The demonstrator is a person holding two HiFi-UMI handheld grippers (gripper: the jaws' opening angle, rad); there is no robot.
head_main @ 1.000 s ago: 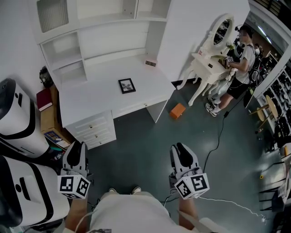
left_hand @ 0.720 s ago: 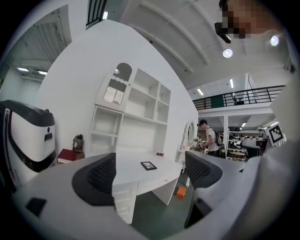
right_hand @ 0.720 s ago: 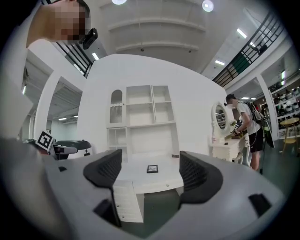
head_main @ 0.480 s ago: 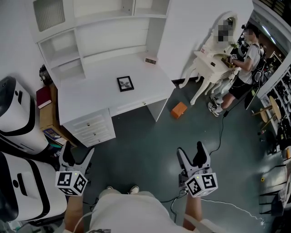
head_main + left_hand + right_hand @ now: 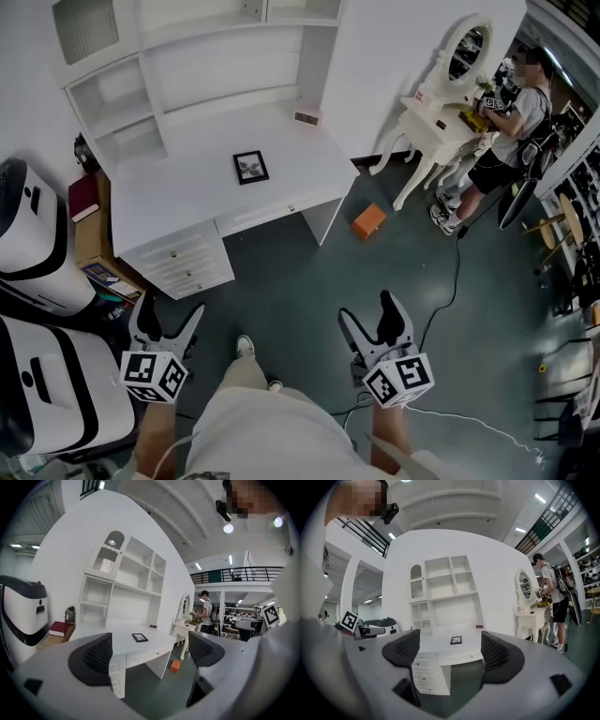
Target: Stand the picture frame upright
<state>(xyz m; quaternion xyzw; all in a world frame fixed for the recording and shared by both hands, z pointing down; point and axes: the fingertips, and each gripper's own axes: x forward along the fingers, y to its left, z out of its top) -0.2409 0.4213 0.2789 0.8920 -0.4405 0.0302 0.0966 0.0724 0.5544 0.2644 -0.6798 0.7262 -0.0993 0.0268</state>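
Observation:
The picture frame [image 5: 249, 167], small and black, lies flat on the white desk [image 5: 178, 202], far ahead of both grippers. It also shows in the left gripper view as the frame [image 5: 140, 637] and in the right gripper view as the frame [image 5: 456, 640], seen between the jaws but far off. My left gripper [image 5: 169, 314] hangs over the dark floor near my left leg, and its jaws have just opened wide with nothing between them. My right gripper [image 5: 368, 314] is level with it on the right, also just opened and holding nothing.
The desk carries a shelf unit [image 5: 197, 66] and has drawers [image 5: 183, 264] on its left side. An orange box [image 5: 368, 221] lies on the floor by the desk. A person [image 5: 511, 131] stands at a white dressing table [image 5: 441, 117]. White-and-black machines [image 5: 37, 244] stand left; a cable [image 5: 450, 281] crosses the floor.
Both grippers went from shut to wide open. Both hands sank slightly and shifted, and my foot stepped forward toward the desk.

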